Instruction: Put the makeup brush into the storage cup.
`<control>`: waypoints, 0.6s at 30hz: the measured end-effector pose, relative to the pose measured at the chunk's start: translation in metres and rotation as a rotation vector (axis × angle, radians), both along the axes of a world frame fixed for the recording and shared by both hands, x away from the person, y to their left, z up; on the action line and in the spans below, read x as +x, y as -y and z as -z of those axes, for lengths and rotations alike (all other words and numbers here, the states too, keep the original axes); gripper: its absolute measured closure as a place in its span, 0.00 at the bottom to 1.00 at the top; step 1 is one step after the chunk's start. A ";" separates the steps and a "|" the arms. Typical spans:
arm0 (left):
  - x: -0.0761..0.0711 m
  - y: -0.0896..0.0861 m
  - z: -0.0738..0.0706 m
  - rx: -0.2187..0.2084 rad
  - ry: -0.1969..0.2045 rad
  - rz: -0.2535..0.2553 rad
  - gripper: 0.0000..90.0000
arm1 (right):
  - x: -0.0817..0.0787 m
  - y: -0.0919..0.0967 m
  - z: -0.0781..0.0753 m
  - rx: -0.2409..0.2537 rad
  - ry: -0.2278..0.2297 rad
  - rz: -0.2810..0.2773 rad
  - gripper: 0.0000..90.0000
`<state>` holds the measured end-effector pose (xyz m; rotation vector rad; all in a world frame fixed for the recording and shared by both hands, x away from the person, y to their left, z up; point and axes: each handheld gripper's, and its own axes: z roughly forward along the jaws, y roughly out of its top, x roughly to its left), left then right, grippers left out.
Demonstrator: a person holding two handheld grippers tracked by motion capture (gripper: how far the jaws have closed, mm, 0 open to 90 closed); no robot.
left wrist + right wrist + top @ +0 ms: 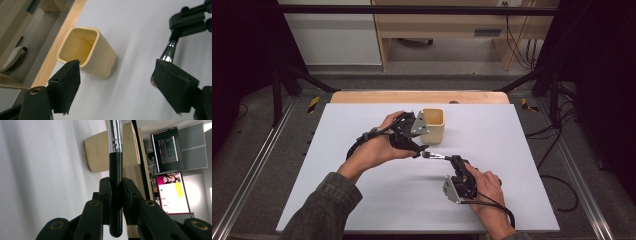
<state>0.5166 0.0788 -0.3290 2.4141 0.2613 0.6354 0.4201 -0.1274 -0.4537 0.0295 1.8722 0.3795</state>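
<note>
A cream square cup [432, 125] stands upright at the back middle of the white table [492, 190]. My right gripper [453, 159] is shut on the black handle of a brush [435, 156]; the silver ferrule points left toward my left gripper [421, 149]. In the right gripper view the pads [128, 195] clamp the handle [115, 195], with the cup [100, 152] beyond. In the left gripper view my left gripper [116, 67] stands open, with the cup [87, 53] beyond its left jaw. The brush ferrule [168, 52] meets the right jaw, which hides the brush tip.
A wooden strip [419, 96] runs along the table's far edge. Black frame posts [277, 90] stand at both sides, and cables [557, 150] lie on the floor at the right. Two lit monitors [170, 147] show in the right gripper view.
</note>
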 end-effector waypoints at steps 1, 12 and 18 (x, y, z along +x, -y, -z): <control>0.000 -0.003 0.001 -0.027 0.003 -0.010 0.21 | 0.000 0.001 0.000 0.010 -0.003 0.005 0.88; -0.006 -0.033 0.018 -0.171 0.003 -0.038 0.12 | 0.003 0.012 -0.002 0.099 -0.043 0.022 0.88; -0.016 -0.038 0.030 -0.194 0.007 -0.024 0.10 | 0.004 0.014 -0.002 0.134 -0.050 0.025 0.88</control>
